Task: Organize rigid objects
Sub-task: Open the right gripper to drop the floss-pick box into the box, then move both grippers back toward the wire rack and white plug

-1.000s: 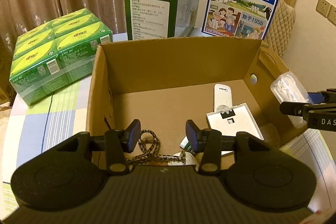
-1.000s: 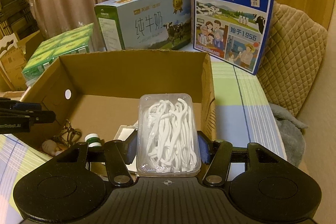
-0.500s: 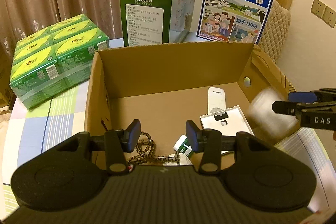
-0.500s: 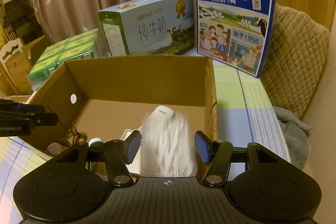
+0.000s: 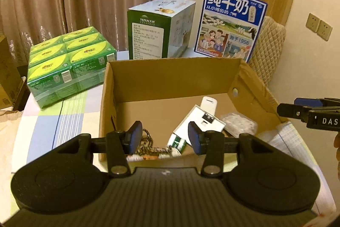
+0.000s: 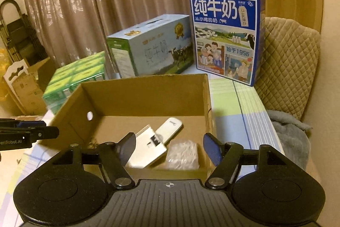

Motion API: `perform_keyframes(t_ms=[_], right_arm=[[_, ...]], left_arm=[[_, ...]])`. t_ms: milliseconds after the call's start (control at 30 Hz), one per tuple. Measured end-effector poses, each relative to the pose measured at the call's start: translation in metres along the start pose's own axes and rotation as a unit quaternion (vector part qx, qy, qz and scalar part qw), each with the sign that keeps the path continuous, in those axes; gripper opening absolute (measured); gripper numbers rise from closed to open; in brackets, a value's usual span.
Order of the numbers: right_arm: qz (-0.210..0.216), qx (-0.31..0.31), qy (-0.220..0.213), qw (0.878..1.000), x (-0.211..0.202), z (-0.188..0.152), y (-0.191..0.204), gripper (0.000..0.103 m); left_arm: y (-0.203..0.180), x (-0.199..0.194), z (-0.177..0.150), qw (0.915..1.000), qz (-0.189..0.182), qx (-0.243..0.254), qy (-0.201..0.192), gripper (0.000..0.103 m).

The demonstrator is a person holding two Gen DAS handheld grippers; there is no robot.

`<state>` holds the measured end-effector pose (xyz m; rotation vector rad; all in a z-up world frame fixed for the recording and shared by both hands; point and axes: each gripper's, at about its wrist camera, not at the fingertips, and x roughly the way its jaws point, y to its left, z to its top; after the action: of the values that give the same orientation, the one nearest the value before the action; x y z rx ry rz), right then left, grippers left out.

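An open cardboard box (image 5: 170,71) (image 6: 144,86) stands on the table. Inside lie a clear case of white floss picks (image 6: 182,154) (image 5: 239,122), a white remote (image 6: 170,127) (image 5: 209,104), a flat white box (image 6: 148,148) (image 5: 199,122), a small green-and-white bottle (image 5: 177,143) and a braided cord (image 5: 146,142). My right gripper (image 6: 170,148) is open and empty above the box's near edge, over the floss picks. My left gripper (image 5: 163,137) is open and empty at the box's near left side.
Behind the box stand a green-and-white milk carton case (image 5: 159,29) (image 6: 153,50), a blue milk case (image 5: 231,22) (image 6: 225,39) and a shrink-wrapped pack of green boxes (image 5: 68,61) (image 6: 78,76). A quilted chair (image 6: 286,61) is at the right, curtains behind.
My right gripper opened and let go of the floss pick case, which dropped into the box. Both grippers have pulled back and up a little from the box.
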<state>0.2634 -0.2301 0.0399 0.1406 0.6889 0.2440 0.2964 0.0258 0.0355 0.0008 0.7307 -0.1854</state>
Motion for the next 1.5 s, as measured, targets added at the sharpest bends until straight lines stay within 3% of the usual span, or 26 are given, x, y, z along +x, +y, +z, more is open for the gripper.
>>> perform_keyframes(t_ms=[167,433,700,800,933,1067,1500], right_arm=[[0.000,0.006,-0.005,1.000,-0.039,-0.017,0.010,0.067],[-0.003,0.003,0.023,1.000,-0.092,-0.065,0.030,0.068],[0.000,-0.008,0.023,1.000,-0.138,-0.113,0.055,0.068],[0.002,-0.006,0.026,1.000,-0.147,-0.124,0.061,0.068],[0.009,-0.006,0.034,0.999,-0.152,-0.133,0.064,0.068],[0.011,0.000,0.044,0.999,-0.152,-0.141,0.064,0.068],[0.018,0.005,0.054,0.998,-0.150,-0.157,0.068,0.068]], left_arm=[[-0.006,-0.041,-0.018,0.9998,-0.002,-0.018,-0.012,0.042],[-0.020,-0.106,-0.061,0.9989,0.007,-0.040,-0.022,0.045],[-0.029,-0.153,-0.102,0.9981,0.017,-0.056,-0.023,0.057],[-0.026,-0.165,-0.111,0.9977,0.026,-0.059,-0.023,0.061],[-0.026,-0.175,-0.122,0.9979,0.030,-0.054,-0.021,0.077],[-0.028,-0.179,-0.133,0.9982,0.047,-0.033,-0.016,0.083],[-0.003,-0.177,-0.160,0.9970,0.065,-0.042,0.004,0.089]])
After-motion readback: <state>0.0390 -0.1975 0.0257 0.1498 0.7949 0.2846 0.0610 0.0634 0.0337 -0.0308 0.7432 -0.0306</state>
